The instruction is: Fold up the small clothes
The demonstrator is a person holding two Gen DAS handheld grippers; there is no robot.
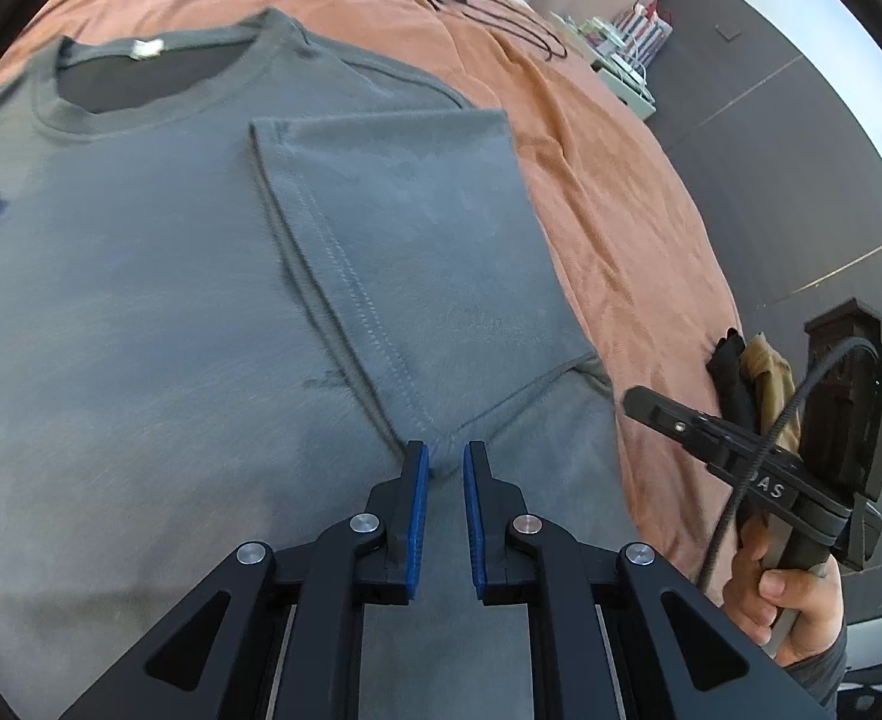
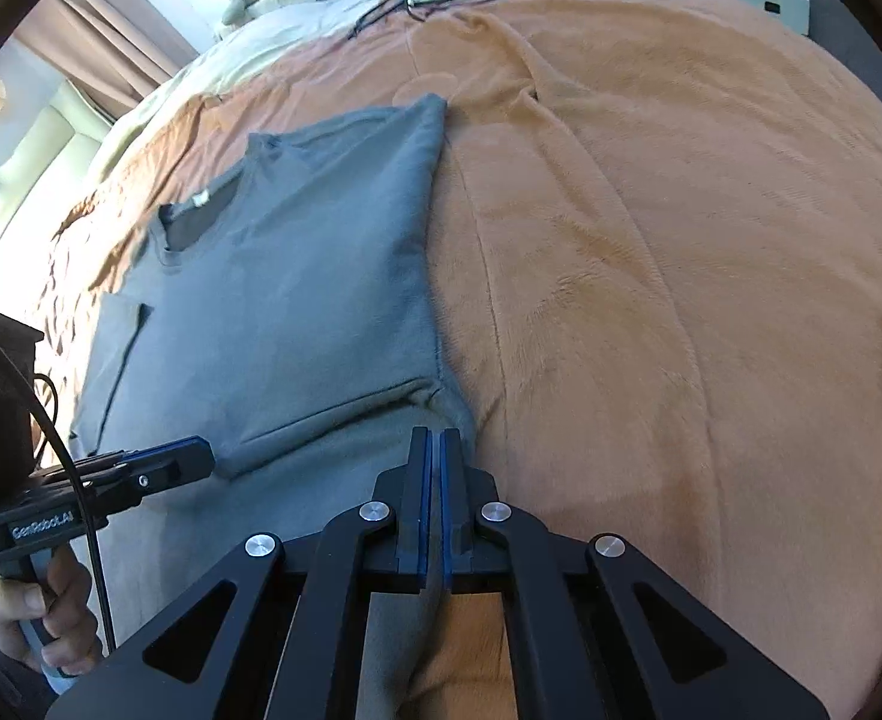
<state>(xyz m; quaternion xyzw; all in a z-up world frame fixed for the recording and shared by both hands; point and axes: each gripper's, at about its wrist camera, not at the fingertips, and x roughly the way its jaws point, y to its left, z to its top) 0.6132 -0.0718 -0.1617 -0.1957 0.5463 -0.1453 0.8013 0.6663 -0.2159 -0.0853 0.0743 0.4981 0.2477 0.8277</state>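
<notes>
The grey T-shirt (image 1: 159, 276) lies flat on the bed, over an orange blanket (image 2: 651, 276), collar at about 11 o'clock from both cameras and hem toward the person, so its long axis runs from 11 to 5 o'clock; one sleeve (image 1: 405, 252) is already folded in over the chest.

The right gripper (image 2: 435, 444) sits on the shirt's near side edge, where grey meets orange; its fingers are pressed together with a strip of the grey fabric pinched between the pads and trailing back under the jaws. The left gripper (image 1: 446, 462) is further in over the body, just below the folded sleeve's lower corner; its fingers stand nearly together with a narrow gap, and cloth shows in that gap, though whether the pads really bite it I cannot tell.

Judging by this, the coming fold carries the right side edge toward 9 o'clock, across the shirt's long axis; the right hand is nearer that edge.

No containers hold anything relevant; a shelf unit (image 1: 621, 72) stands well apart beyond the bed.
</notes>
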